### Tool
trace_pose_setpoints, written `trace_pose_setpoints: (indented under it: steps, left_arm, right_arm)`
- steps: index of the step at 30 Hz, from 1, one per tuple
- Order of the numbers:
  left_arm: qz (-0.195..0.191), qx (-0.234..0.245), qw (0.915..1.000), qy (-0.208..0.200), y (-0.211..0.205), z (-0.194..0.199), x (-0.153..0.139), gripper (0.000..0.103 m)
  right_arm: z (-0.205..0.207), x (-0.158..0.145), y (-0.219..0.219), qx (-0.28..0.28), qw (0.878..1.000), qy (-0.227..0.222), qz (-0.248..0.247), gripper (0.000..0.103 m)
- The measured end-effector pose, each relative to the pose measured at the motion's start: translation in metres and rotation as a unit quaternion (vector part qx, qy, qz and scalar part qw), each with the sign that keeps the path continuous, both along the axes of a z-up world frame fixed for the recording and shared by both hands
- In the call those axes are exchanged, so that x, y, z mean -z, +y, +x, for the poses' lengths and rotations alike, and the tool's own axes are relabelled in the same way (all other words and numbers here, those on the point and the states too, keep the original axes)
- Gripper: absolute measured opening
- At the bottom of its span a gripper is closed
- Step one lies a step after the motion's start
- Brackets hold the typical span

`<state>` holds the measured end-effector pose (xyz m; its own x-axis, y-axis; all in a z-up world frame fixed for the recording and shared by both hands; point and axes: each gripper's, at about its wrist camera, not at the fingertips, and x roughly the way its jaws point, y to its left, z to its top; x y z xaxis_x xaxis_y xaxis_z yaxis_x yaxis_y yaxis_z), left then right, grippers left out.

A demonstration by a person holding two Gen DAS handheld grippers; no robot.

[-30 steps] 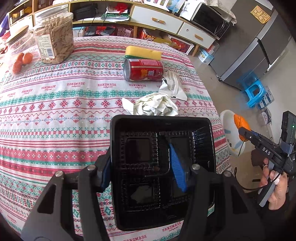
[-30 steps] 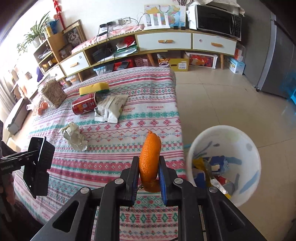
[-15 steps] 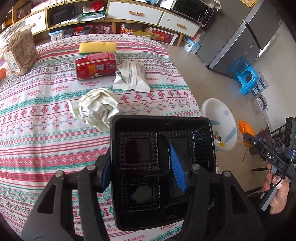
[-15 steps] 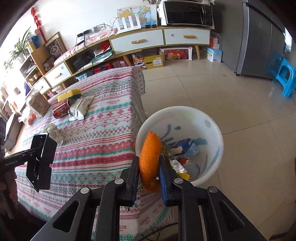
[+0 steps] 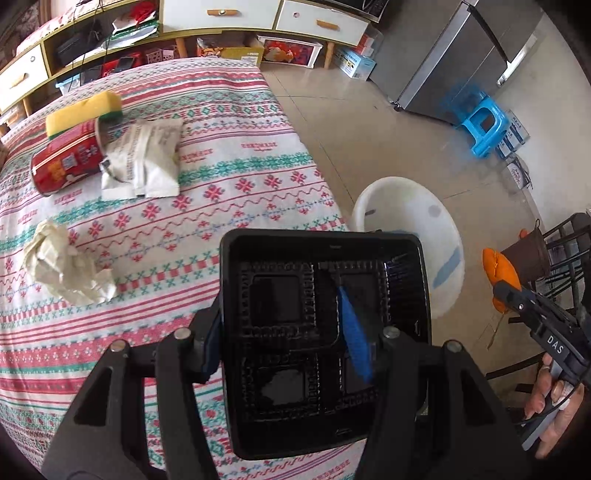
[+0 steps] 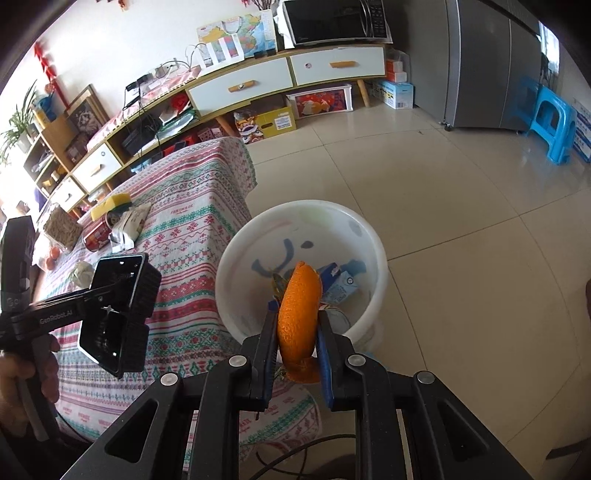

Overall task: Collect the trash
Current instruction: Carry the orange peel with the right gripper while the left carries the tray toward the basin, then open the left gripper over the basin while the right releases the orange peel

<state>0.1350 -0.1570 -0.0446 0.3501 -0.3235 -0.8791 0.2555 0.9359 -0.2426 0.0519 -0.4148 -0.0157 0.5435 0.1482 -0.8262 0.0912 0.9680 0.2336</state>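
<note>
Blue stool point(image 6: 553, 122) beside the grey fridge point(image 6: 491, 62). Microwave point(image 6: 334, 20) on the sideboard point(image 6: 258, 83). Yellow sponge point(image 5: 84, 113) on the tablecloth point(image 5: 229, 177)

Black tray point(image 5: 325, 332): thin moulded plastic, glossy, ribbed around its compartments. Orange peel point(image 6: 299, 306): pitted, slightly shiny skin. White bin point(image 6: 369, 236), centre of the right wrist view: smooth plastic, satin sheen. Desk point(image 5: 229, 192): covered with woven patterned cloth, matt. Crumpled paper point(image 5: 62, 266), left of the left wrist view: creased, dull. Red can point(image 5: 66, 162), upper left: printed metal, glossy. Sponge point(image 5: 83, 112) behind it: porous yellow foam. Wrapper point(image 5: 144, 158) beside the can: crinkled film, faint sheen. Floor point(image 6: 461, 206): large polished tiles, reflective. Left hand-held gripper point(image 5: 286, 343) and right hand-held gripper point(image 6: 297, 332): matt black plastic with bright metal screw heads and blue finger pads.
</note>
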Motion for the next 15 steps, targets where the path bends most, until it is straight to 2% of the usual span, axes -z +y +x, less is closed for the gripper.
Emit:
trace_pose_setpoints:
  steps: [8, 15]
  left_arm:
    - [0.027, 0.019, 0.9994, -0.011, -0.062, 0.020, 0.003, 0.058]
    - [0.046, 0.031, 0.9979, -0.034, -0.090, 0.031, 0.001, 0.058]
  right_arm:
    - [-0.006, 0.006, -0.027, 0.022, 1.000, 0.007, 0.006, 0.020]
    - [-0.008, 0.007, -0.036, 0.028, 1.000, 0.006, 0.009, 0.020]
